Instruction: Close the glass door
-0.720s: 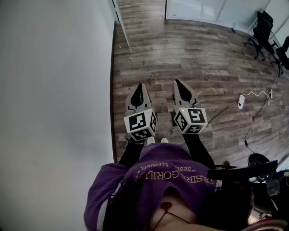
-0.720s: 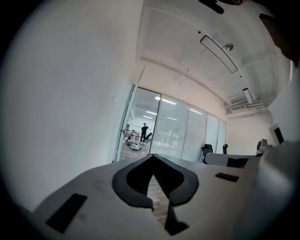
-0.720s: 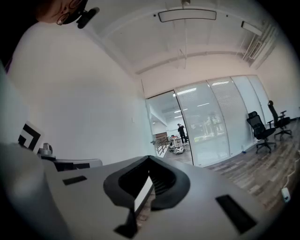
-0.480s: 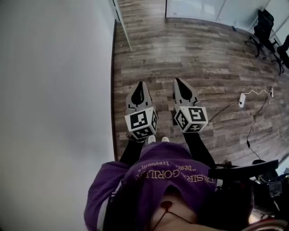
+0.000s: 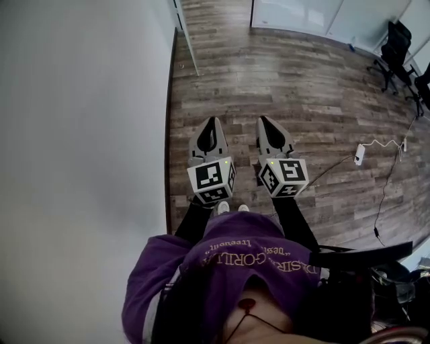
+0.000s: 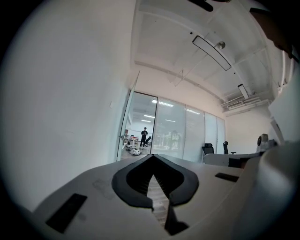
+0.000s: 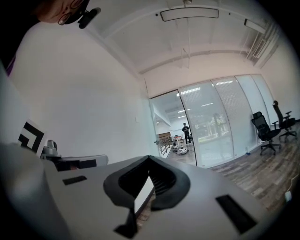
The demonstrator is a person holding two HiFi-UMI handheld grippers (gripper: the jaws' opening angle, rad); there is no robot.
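Grey left gripper (image 5: pixel 213 121) hangs just beside the plain white wall (image 5: pixel 80 134), w/ grey right gripper (image 5: pixel 263 121) on its far side. The 2 are level over the wood-plank floor (image 5: pixel 302 87), both clenched, tips together, nothing btwn. 1 white-framed glass door (image 5: pixel 187 39) stands open at the wall's far end, well ahead. 2 black office chairs (image 5: pixel 395 41) sit far from the wall.

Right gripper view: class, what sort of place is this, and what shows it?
Probably an office: glass partition walls, black swivel chairs and a long ceiling light panel.
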